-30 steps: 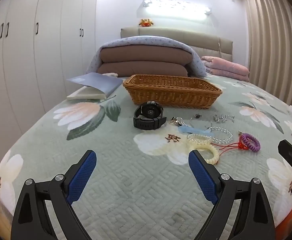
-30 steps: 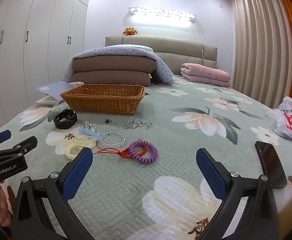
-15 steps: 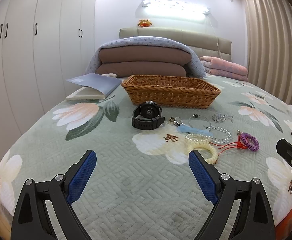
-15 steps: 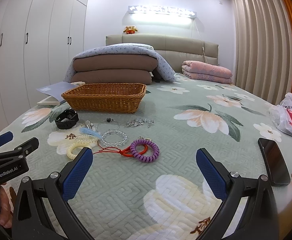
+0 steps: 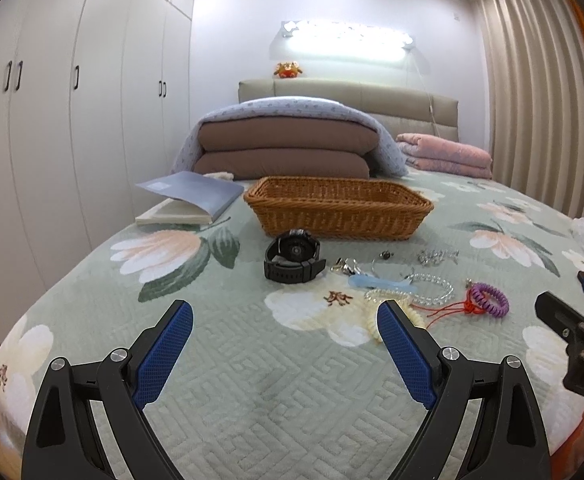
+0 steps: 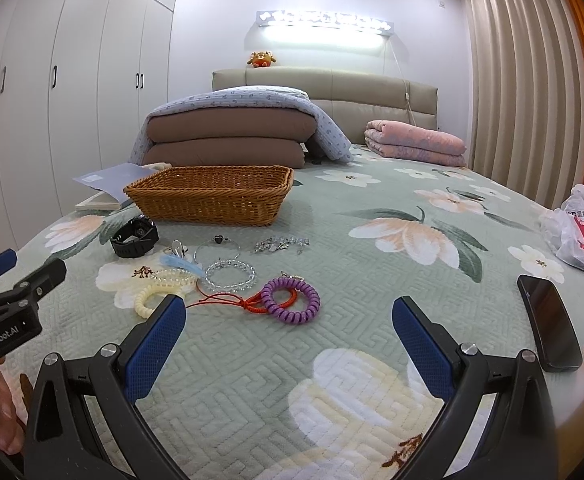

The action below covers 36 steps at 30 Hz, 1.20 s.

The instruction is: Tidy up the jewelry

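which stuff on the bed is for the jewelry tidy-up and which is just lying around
For the job: wicker basket, black watch, clear bead bracelet, purple coil bracelet, red cord, cream coil bracelet.

Just lying about: phone, plastic bag, book, folded blankets.

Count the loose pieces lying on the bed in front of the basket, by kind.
Watch: 1
Coils: 3 (purple coil, cream coil, clear coil)
Bracelets: 3 (bead bracelet, bangle, chain)
Red cord: 1
Blue clip: 1
Silver charm, unclear: 1
Total: 10
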Each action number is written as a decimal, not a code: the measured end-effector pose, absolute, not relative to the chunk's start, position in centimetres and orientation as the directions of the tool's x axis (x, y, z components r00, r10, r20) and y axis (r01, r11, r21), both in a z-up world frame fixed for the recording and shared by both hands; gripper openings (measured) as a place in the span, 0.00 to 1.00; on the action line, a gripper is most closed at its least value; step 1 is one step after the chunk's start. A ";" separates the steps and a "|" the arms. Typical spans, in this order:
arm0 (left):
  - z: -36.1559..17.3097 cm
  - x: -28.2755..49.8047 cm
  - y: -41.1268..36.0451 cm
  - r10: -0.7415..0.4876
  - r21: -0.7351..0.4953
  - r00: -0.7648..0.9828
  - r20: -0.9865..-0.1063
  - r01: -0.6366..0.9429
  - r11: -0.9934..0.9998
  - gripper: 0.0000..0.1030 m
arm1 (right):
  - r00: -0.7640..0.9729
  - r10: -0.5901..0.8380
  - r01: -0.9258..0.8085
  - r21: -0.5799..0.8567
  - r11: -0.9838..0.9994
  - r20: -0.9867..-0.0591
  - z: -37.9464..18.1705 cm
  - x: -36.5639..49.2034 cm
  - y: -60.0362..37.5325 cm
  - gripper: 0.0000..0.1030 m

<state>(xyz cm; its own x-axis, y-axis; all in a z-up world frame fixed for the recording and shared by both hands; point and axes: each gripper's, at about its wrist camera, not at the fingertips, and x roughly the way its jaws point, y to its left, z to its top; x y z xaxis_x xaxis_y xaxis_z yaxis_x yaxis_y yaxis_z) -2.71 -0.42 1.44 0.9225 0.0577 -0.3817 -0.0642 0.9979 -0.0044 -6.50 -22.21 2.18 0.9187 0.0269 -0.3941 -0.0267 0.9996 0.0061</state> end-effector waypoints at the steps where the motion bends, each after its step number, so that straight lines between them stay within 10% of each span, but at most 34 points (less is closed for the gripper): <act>1: 1.5 -2.8 -0.4 0.055 -0.005 0.926 -0.374 -0.061 0.998 0.91 | 0.919 0.026 -0.026 0.006 1.000 -0.393 2.2 -6.5 -22.2 1.00; 36: 2.5 -4.9 -1.1 0.025 0.007 0.963 -0.269 -0.024 1.000 0.91 | 0.974 0.021 -0.032 -0.044 0.999 -0.225 3.8 -9.4 -21.2 1.00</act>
